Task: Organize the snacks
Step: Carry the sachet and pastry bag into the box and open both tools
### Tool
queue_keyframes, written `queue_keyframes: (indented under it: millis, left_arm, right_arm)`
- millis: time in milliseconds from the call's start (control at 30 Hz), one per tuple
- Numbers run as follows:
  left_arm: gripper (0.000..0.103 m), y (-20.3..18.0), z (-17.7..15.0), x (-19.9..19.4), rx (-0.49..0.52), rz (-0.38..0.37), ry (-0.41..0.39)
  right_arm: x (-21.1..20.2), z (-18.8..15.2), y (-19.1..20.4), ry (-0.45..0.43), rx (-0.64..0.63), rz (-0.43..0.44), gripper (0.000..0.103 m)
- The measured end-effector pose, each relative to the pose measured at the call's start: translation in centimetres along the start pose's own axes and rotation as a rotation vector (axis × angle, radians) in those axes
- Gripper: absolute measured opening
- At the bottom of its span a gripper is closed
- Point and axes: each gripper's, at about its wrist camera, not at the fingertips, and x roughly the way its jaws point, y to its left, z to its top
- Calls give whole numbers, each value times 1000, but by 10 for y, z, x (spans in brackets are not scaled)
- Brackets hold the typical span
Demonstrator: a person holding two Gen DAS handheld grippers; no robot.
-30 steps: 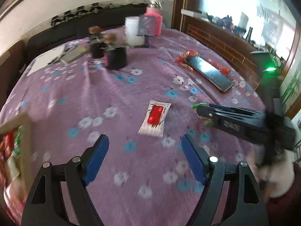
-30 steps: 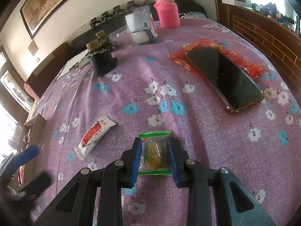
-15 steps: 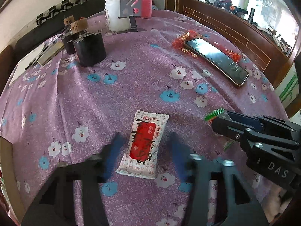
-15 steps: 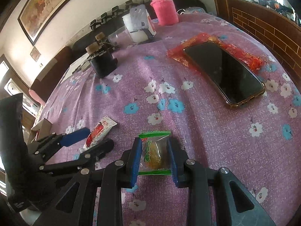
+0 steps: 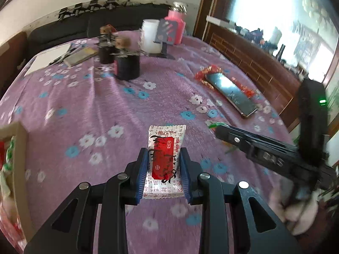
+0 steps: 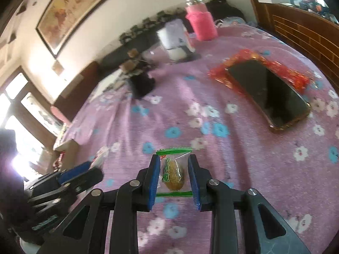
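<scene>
Now the left gripper point(image 5: 163, 172) pinches the red snack packet point(image 5: 164, 160) lengthwise, the right gripper point(image 6: 173, 180) pinches the green candy point(image 6: 174, 172), and the snack box point(image 5: 18, 146) sits off to the left, nearer the left one

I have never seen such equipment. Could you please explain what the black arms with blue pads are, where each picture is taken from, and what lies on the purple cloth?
No robot is here: a person holds a two-finger gripper in each hand, and each carries a camera looking forward along its fingers.

In the left view, the left gripper is closed on a white and red snack packet. The right gripper is the black tool at that picture's right side.

In the right view, the right gripper is closed on a clear snack packet with green edges.

On the flowered tablecloth lie a phone on red wrapping, dark jars, a white cup and a pink bottle. A box with more snacks stands at the left.
</scene>
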Motion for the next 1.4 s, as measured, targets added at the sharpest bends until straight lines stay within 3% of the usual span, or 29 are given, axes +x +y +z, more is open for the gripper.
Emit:
queue_keyframes:
  millis: [200, 567, 700, 800, 1033, 1233, 1400]
  left_arm:
    - [26, 41, -29, -49, -121, -24, -59]
    - [27, 157, -108, -128, -396, 96, -158]
    - [27, 192, -133, -141, -489, 148, -153]
    - [27, 209, -149, -145, -533, 185, -147]
    - [27, 228, -169, -150, -559, 297, -128]
    - [28, 239, -175, -148, -567, 317, -115]
    - [29, 243, -176, -151, -582, 318, -125]
  right_arm:
    - [1, -5, 14, -17, -50, 32, 28]
    - [9, -20, 47, -3, -142, 8, 28]
    - [9, -38, 89, 34, -170, 96, 28]
    - [10, -54, 142, 63, -257, 168, 28]
    - [16, -97, 255, 154, -446, 332, 28]
    - [32, -141, 316, 216, -557, 375, 28]
    - [49, -162, 335, 267, -593, 372, 28]
